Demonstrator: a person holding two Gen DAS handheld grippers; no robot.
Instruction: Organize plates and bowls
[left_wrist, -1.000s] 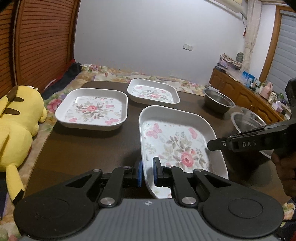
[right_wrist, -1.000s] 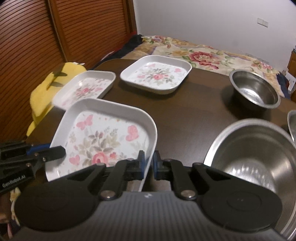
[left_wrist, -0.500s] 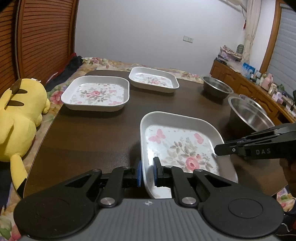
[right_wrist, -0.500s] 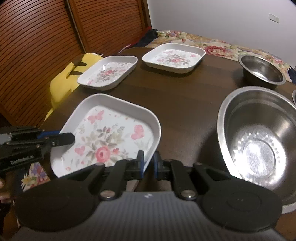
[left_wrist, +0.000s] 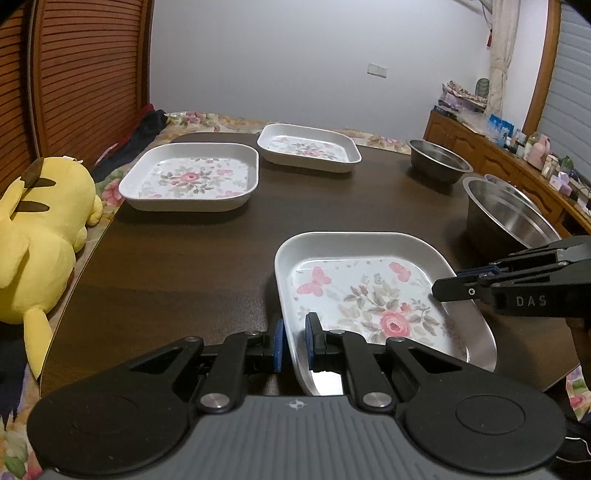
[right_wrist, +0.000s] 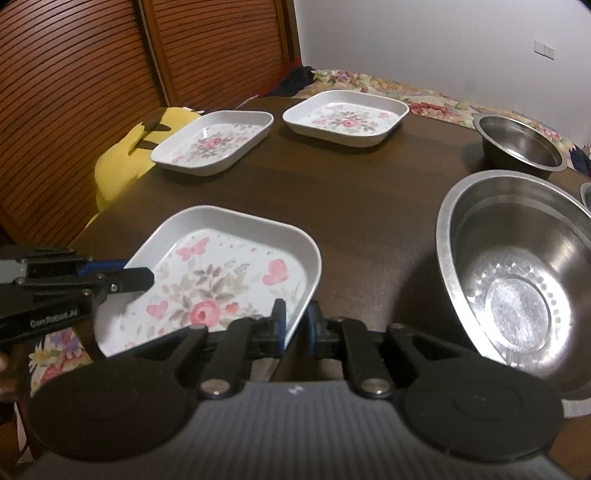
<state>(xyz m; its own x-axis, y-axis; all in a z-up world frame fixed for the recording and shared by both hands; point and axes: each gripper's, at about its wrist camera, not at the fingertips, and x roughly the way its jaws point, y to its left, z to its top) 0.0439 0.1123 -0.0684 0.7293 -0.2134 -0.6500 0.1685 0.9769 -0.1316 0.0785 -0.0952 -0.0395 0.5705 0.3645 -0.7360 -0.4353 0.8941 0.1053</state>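
**Inspector:** Start with the left wrist view. What did you record?

**Onlooker:** The left gripper had its fingers nearly closed, pinching the near-left rim of the held floral plate. The right gripper clamped the opposite rim. The plate was over the near edge of the tabletop; I could not tell whether it touched. Two more floral plates, the left plate and the far plate, sat toward the far-left corner. A small steel bowl stood at the far-right, a large steel bowl along the right edge. A yellow plush toy lay off the left edge.

**Inspector:** And the right wrist view?

**Onlooker:** The right gripper was closed on the plate's right rim; the left gripper gripped the left side. The large bowl stood just beside it.

**Inspector:** Risks?

**Onlooker:** In my judgement, both holds were thin rim pinches. Uneven lifting could twist the smooth plate out of one pinch, and a swing rightward could knock the large bowl.
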